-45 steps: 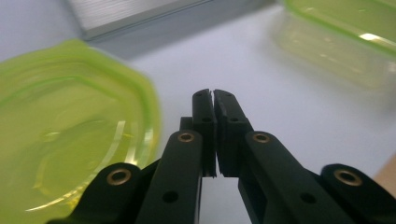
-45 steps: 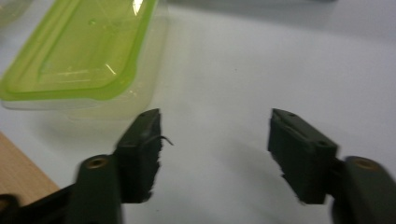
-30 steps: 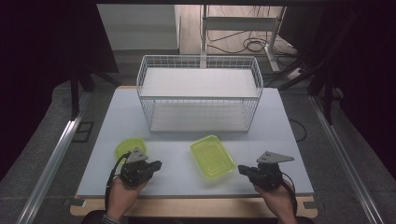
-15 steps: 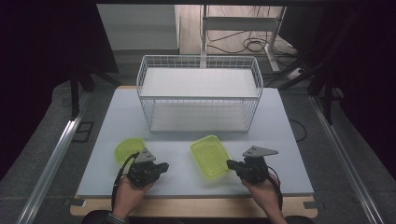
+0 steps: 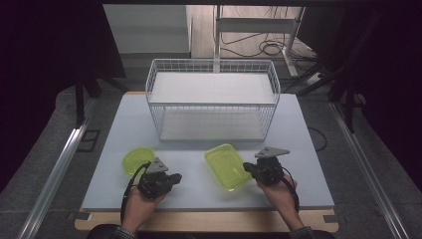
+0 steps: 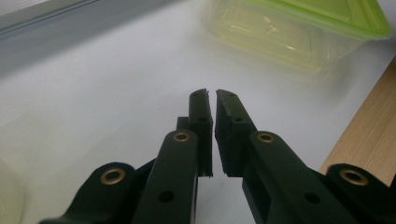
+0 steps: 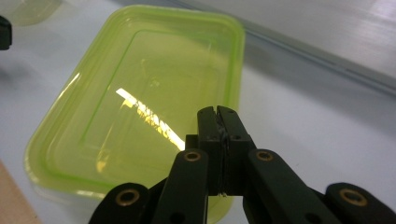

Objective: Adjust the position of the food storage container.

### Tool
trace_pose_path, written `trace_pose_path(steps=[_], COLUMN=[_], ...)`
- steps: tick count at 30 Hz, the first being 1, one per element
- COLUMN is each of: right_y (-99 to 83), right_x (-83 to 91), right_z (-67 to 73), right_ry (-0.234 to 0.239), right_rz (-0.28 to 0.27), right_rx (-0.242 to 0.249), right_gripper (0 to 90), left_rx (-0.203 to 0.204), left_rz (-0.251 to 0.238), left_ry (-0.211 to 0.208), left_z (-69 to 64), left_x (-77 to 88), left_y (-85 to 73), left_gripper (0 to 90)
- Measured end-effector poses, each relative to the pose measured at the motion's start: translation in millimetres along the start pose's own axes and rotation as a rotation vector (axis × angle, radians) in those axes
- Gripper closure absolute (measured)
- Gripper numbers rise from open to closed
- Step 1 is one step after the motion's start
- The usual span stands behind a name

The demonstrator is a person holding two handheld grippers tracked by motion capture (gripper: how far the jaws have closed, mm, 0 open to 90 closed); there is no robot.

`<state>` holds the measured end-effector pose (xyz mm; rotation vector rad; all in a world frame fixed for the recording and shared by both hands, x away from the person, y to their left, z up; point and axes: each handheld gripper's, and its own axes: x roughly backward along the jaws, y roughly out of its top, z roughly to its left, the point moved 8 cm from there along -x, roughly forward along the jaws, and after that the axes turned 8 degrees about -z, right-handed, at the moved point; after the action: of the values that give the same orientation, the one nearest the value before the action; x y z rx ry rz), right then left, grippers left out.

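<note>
White tabletop, wire basket (image 5: 211,99) at the far side. Since a second ago the right gripper (image 5: 247,170), jaws closed and empty, has slid left to the rectangular green container (image 5: 227,166), likely about to handle it. Left gripper (image 5: 176,177) idles nearly shut beside the round bowl (image 5: 135,159).

Glossy translucent plastic tub (image 7: 140,135), matt white tabletop (image 5: 308,149), white wire basket (image 5: 214,99), bare wood edge (image 6: 369,140).

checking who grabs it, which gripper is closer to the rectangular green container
Right. The right gripper sits at the rectangular green container's right edge, jaws shut over its rim. The left gripper is farther off to its left, beside the round green bowl.
</note>
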<state>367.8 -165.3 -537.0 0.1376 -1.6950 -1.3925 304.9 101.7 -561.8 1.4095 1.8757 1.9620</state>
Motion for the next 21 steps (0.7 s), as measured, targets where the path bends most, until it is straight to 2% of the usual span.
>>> trace_pose_path(steps=[3,5,12,16,21], right_y=[4.0,5.1,6.8,12.0,17.9], right_x=[-2.8,-4.4,-8.0,-24.4,-41.7], right_z=[-8.2,-10.7,-15.1,-16.5,-9.3], right_ry=[-0.023,-0.021,-0.03,-0.018,0.003], right_rz=[0.002,-0.001,0.005,0.02,0.031], right_rx=[0.013,-0.002,-0.003,-0.015,-0.007], right_gripper=[87.6,87.7,87.6,87.8,87.8], left_rx=[-0.004,-0.009,-0.012,-0.01,-0.001], left_rz=[0.004,0.008,0.004,0.0,-0.01], left_ry=[-0.004,-0.005,-0.009,-0.004,0.006], left_z=[-1.7,-2.6,-3.7,-2.2,2.5], left_x=[-3.0,-4.4,-8.2,-6.1,-2.5], left_y=[0.6,0.8,4.4,4.6,6.0], left_gripper=[85.4,85.4,85.4,85.4,85.5])
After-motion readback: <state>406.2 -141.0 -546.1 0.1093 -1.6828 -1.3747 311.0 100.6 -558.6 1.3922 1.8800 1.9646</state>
